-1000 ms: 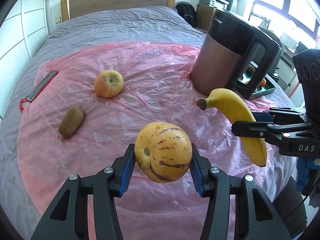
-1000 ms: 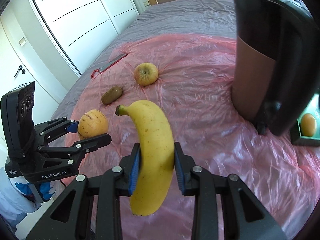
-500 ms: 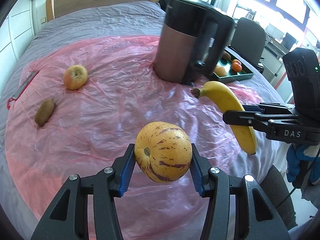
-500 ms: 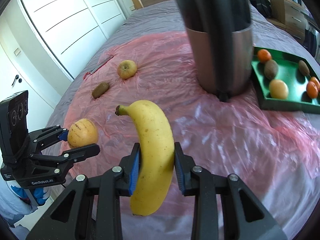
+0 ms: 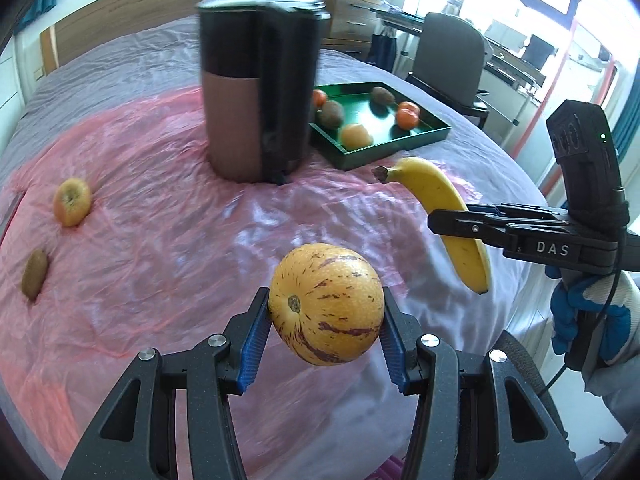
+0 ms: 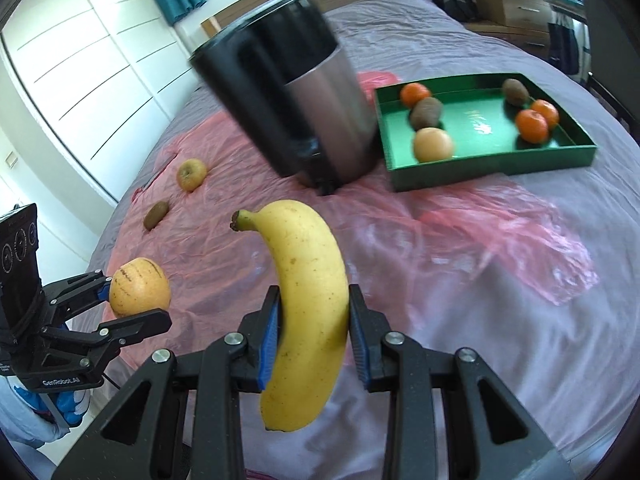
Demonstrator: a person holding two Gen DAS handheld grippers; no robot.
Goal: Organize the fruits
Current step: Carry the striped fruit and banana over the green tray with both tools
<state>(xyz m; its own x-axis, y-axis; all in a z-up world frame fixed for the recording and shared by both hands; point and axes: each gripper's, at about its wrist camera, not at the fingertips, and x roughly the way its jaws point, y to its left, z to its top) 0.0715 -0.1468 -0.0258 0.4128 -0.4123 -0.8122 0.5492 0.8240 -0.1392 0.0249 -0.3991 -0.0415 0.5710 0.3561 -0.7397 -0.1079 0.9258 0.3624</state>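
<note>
My left gripper (image 5: 325,334) is shut on a round yellow melon with purple streaks (image 5: 326,309) and holds it above the pink sheet. My right gripper (image 6: 315,334) is shut on a yellow banana (image 6: 306,292), stem pointing away; it also shows in the left wrist view (image 5: 444,212). The melon shows at the left of the right wrist view (image 6: 139,286). A green tray (image 6: 496,162) at the far right holds several fruits: oranges and kiwis. An apple (image 5: 72,202) and a kiwi (image 5: 34,274) lie on the sheet at the left.
A tall black and copper appliance (image 5: 260,96) stands on the bed just left of the tray. The pink plastic sheet (image 5: 160,248) covers the grey bed. A chair (image 5: 448,60) and desk stand beyond the bed at the right. White wardrobe doors (image 6: 80,80) are at the left.
Both grippers have swung to the right with their fruit. The green tray has come fully into view; the apple and kiwi have slid toward the left edge.
</note>
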